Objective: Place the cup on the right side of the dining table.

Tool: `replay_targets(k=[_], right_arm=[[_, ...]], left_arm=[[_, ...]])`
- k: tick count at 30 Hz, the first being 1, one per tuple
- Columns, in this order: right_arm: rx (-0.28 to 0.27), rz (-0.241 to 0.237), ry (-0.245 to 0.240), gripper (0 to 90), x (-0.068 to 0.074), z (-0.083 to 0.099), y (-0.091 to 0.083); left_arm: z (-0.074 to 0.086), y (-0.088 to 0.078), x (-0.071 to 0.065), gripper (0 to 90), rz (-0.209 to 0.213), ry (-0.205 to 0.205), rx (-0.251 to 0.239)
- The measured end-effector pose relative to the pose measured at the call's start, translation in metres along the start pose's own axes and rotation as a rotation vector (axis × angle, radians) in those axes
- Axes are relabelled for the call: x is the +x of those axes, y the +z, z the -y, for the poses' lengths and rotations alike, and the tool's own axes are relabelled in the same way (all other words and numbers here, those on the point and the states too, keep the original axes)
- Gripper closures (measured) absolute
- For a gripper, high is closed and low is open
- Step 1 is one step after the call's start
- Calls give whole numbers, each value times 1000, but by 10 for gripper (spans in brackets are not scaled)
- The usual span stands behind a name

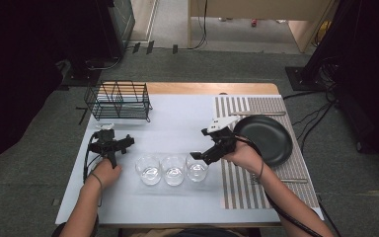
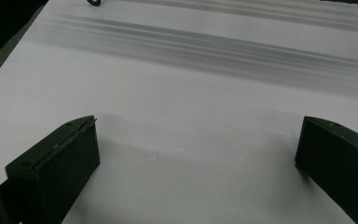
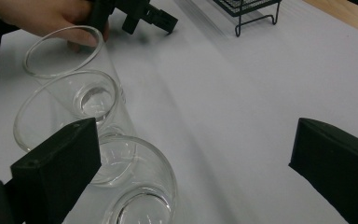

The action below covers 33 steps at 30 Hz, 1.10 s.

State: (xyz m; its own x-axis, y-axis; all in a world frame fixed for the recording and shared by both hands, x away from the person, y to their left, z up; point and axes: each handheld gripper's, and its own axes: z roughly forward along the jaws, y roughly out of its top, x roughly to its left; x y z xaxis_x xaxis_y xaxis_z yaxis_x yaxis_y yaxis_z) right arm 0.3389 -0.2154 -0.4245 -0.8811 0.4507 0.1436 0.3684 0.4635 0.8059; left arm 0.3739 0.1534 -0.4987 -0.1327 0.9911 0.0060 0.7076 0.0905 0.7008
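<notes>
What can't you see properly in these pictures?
- Nearest glass: right gripper view, its bottom is cut off by the edge, part hidden by a black jaw.
- Wire rack: right gripper view, cut off at the top.
- Cutlery behind the black plate: high view, too small to name.

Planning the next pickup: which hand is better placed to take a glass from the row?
Right. The right tool hangs open at the right-end glass, jaws beside its rim. The left tool is open over bare table, apart from the row.
</notes>
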Motion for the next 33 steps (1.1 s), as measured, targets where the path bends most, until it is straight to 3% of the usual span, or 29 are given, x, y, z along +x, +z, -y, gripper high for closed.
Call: replay_targets(k=[33], right_arm=[[14,-100,-40,0,7,3,4]], left_arm=[[0,0,0,0,0,0,0]])
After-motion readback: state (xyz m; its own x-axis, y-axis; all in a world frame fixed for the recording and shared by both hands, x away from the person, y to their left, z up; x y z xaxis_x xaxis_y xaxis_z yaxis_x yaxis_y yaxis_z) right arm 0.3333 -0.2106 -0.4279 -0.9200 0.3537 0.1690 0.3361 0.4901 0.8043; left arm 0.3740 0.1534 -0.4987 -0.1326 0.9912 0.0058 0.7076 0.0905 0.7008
